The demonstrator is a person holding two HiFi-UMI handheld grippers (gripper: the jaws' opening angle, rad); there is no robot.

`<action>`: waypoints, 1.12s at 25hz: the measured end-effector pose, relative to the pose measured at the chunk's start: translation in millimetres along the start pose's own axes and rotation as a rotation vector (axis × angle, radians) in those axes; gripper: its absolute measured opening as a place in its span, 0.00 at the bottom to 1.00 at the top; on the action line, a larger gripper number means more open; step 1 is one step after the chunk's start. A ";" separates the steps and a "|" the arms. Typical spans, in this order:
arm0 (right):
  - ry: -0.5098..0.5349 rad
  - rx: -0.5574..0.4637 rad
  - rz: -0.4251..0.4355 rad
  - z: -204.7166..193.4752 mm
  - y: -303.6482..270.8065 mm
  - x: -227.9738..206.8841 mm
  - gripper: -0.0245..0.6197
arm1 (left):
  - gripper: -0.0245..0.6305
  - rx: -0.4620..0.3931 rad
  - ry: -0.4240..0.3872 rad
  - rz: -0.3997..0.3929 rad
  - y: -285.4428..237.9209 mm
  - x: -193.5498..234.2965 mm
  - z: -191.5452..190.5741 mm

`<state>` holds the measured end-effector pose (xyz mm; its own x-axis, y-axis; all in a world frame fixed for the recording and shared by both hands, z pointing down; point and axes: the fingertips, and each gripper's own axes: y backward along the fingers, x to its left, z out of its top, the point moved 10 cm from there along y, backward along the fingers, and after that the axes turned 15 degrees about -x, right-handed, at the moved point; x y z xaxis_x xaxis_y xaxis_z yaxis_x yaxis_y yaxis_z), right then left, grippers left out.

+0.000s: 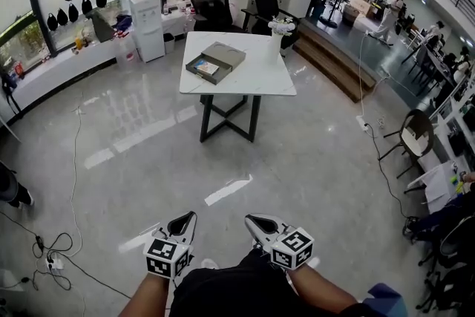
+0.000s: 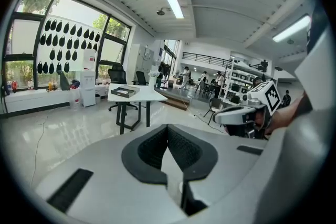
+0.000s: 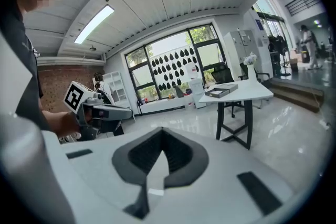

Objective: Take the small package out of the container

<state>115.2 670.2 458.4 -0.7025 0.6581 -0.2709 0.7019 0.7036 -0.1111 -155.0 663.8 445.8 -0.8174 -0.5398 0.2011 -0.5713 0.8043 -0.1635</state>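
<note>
A grey open container lies on the white table far ahead across the floor; a small light package shows inside it. My left gripper and right gripper are held low near my body, well short of the table. Both are shut with nothing between their jaws. In the left gripper view the closed jaws point toward the table and container. The right gripper view shows its shut jaws, with the container on the distant table.
A white bottle-like item stands at the table's far right corner. Office chairs and a water dispenser stand behind the table. Cables lie on the floor at left. A raised step and a chair are at right.
</note>
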 end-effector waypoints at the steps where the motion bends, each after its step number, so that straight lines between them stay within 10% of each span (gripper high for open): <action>1: 0.011 0.003 -0.003 0.7 -1.2 0.9 0.04 | 0.04 0.000 0.001 0.002 0.4 1.7 -0.3; 16: 0.017 0.044 -0.038 0.5 -13.9 -25.9 0.04 | 0.04 0.018 0.019 -0.016 -31.6 8.5 -7.1; 28: -0.004 0.003 -0.016 45.6 -112.0 -131.9 0.04 | 0.04 0.027 0.002 0.048 -140.3 69.5 33.4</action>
<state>134.5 492.3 463.0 -0.7134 0.6456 -0.2726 0.6908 0.7133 -0.1187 -134.2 505.1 450.5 -0.8440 -0.5001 0.1938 -0.5331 0.8222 -0.1995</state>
